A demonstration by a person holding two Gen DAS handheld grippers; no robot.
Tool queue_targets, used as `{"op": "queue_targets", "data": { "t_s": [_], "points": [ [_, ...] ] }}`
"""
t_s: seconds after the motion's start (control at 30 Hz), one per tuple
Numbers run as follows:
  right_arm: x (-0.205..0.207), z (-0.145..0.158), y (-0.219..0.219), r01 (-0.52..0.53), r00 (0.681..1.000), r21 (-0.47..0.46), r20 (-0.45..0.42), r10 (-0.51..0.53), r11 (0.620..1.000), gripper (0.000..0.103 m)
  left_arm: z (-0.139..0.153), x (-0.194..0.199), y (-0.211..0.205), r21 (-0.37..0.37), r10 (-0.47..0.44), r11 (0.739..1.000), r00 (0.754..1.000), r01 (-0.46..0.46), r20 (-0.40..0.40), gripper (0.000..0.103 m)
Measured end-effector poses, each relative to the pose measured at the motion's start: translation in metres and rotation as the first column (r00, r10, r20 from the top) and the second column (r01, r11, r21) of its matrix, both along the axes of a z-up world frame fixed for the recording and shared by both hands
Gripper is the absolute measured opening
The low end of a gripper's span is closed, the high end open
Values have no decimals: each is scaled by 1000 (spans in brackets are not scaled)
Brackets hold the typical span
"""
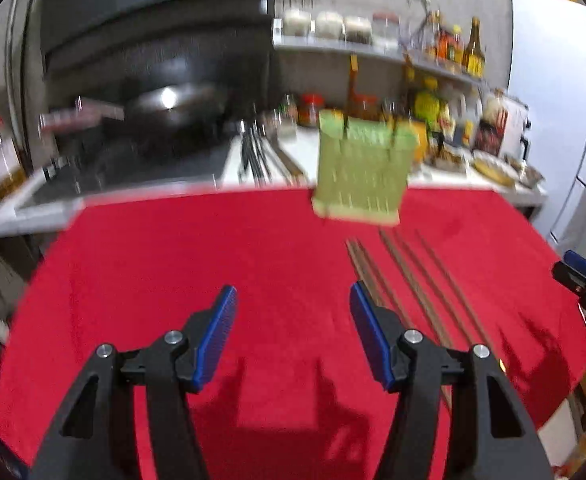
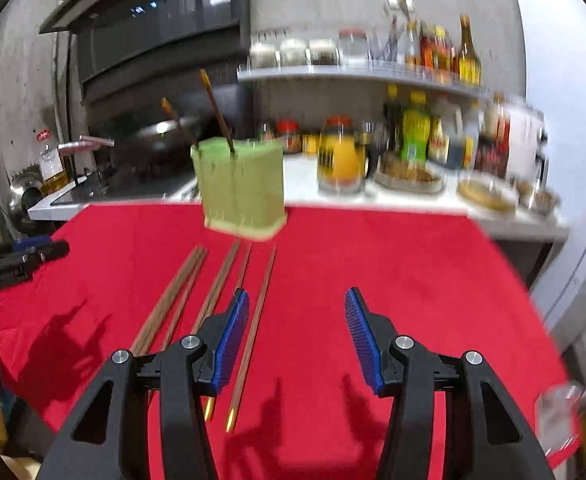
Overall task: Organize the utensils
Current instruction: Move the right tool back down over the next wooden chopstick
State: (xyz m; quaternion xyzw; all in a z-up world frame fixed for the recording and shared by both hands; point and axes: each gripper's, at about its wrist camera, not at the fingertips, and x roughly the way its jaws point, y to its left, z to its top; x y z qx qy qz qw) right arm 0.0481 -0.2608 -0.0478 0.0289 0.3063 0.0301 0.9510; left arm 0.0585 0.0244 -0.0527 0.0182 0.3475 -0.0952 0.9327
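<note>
A pale green slotted utensil holder (image 1: 363,170) (image 2: 241,188) stands at the far edge of the red cloth, with two brown chopsticks (image 2: 217,110) sticking up out of it. Several more brown chopsticks (image 1: 417,288) (image 2: 197,300) lie side by side on the cloth in front of it. My left gripper (image 1: 293,336) is open above bare cloth, left of the chopsticks, with nothing between its blue pads. My right gripper (image 2: 297,340) is open too, its left finger (image 2: 233,344) over the rightmost chopsticks, and holds nothing.
The red cloth (image 1: 173,260) covers the table. Behind it runs a white counter (image 2: 413,196) crowded with bottles, jars and bowls, under a shelf (image 2: 353,70) of more jars. A dark wok (image 2: 161,136) sits at the back left, a white fridge (image 1: 553,100) to the right.
</note>
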Motion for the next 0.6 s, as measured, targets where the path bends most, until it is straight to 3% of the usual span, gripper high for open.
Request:
{"op": "queue_targets", "data": {
  "t_s": [0.17, 0.27, 0.6],
  "points": [
    [-5, -24, -2, 19, 998, 58, -66, -16, 998, 51, -34, -13, -1, -21, -17, 1000, 996, 15, -86, 58],
    [-4, -28, -1, 23, 996, 46, -86, -19, 999, 51, -45, -16, -1, -25, -26, 999, 993, 23, -118, 58],
    [2, -35, 6, -7, 992, 42, -122, 12, 999, 50, -53, -12, -15, -46, -93, 995, 984, 87, -154, 58]
  ]
}}
